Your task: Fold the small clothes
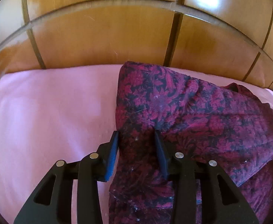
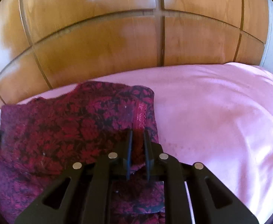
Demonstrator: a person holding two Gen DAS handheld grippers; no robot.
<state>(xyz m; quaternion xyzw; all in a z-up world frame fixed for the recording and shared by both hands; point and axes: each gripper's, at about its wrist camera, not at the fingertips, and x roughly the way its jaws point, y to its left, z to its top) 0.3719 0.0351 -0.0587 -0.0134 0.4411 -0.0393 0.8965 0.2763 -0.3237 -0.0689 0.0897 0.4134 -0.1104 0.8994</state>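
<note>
**Crimson floral garment gripped at both edges**

Black right gripper point(image 2: 138, 132) has narrow jaws pinching the garment point(image 2: 65, 127) near its lace-trimmed edge. Left gripper point(image 1: 136, 133) has jaws half-wide, bunched fabric between them. Garment lies folded on the pink sheet point(image 1: 48, 108); behind stand wooden wardrobe doors point(image 1: 102, 37).

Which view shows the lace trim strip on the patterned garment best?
The right wrist view: the pink lace trim runs down the patterned garment just ahead of the right tool, sharp and unobstructed. The left wrist view shows the same garment's floral fabric, but no lace strip can be made out there.
</note>
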